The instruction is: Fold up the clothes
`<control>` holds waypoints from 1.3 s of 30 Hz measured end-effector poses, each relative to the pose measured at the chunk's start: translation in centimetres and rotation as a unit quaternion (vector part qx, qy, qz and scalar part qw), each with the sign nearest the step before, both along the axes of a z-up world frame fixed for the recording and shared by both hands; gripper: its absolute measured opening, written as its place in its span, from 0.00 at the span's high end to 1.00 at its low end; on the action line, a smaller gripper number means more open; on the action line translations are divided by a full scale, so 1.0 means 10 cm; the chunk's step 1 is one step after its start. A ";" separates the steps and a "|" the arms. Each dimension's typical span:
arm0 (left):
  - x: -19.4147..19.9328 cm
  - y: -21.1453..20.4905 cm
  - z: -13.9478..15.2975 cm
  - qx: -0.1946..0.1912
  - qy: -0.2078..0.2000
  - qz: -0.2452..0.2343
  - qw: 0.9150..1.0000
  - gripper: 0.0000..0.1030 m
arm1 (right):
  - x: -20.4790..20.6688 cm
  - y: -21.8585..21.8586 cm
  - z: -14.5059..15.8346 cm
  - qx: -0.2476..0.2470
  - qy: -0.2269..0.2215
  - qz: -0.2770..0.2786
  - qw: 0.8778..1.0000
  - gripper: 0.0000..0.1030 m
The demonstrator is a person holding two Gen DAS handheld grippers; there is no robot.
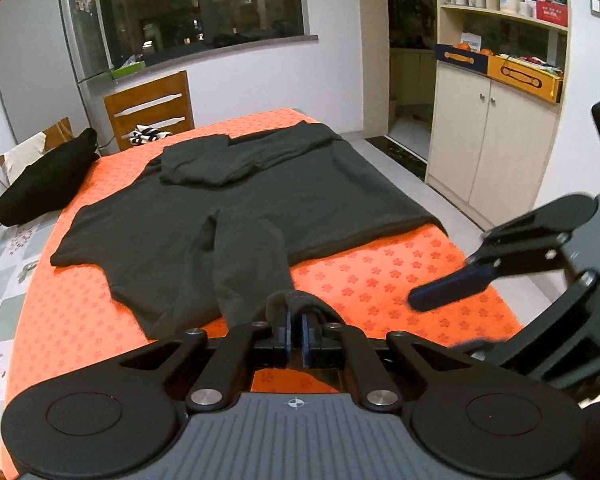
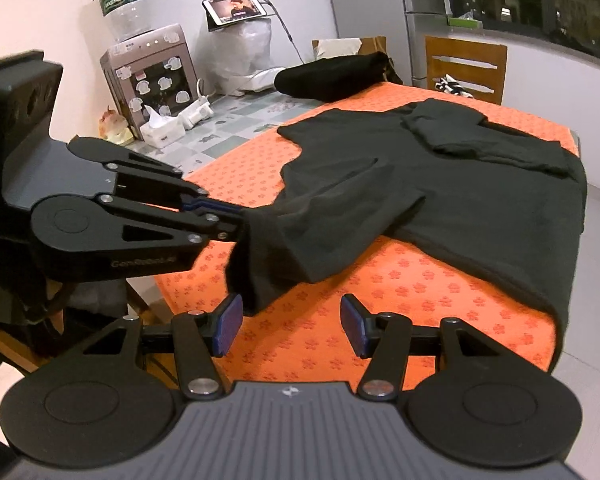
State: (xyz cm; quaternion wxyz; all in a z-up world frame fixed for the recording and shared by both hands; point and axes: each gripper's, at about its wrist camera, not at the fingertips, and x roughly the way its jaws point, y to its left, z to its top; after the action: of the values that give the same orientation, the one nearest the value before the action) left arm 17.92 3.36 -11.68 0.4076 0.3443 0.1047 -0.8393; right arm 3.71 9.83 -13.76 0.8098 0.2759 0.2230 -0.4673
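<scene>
A dark long-sleeved sweater [image 1: 236, 200] lies spread on the orange flower-print cloth [image 1: 380, 280], its far sleeve folded across the chest. My left gripper [image 1: 296, 320] is shut on the cuff of the near sleeve [image 1: 240, 276], lifted off the cloth. In the right wrist view the same left gripper [image 2: 236, 216] pinches the sleeve cuff [image 2: 300, 240], which hangs down. My right gripper [image 2: 292, 326] stands open just above the cloth [image 2: 340, 312], nothing between its blue pads, beside the hanging sleeve end. It also shows blurred at the right in the left wrist view [image 1: 460, 312].
A folded black garment [image 1: 48, 184] rests at the table's far left end. Two wooden chairs [image 1: 148, 108] stand behind the table. A water dispenser [image 2: 148, 68], tissue box [image 2: 160, 128] and tablet [image 2: 236, 8] sit on the tiled side. A cabinet [image 1: 492, 136] stands right.
</scene>
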 end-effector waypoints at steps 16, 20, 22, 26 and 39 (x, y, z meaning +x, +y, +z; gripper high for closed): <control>-0.04 0.02 0.14 0.006 -0.007 0.017 1.000 0.93 | 0.21 -0.20 -0.22 0.023 -0.028 -0.063 0.997 0.51; 0.00 0.06 0.16 0.012 0.002 0.021 1.000 0.93 | 0.12 -0.14 -0.09 0.006 -0.028 -0.068 0.997 0.87; 0.04 0.11 0.17 0.021 0.018 0.024 0.999 0.92 | 0.06 -0.11 -0.02 -0.003 -0.028 -0.070 0.997 0.97; 0.22 0.28 0.17 0.047 0.073 0.037 0.996 0.80 | -0.05 -0.05 0.12 -0.020 -0.028 -0.075 0.997 0.97; 0.38 0.82 0.13 0.105 0.232 0.120 0.960 0.40 | -0.10 0.30 0.52 -0.030 0.035 -0.031 0.998 0.97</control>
State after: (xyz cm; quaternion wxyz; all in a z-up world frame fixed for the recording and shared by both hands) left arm 21.69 11.58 -10.40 0.4314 0.1661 0.3244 -0.8253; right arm 2.68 12.83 -8.57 0.7949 0.2415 0.2279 -0.5078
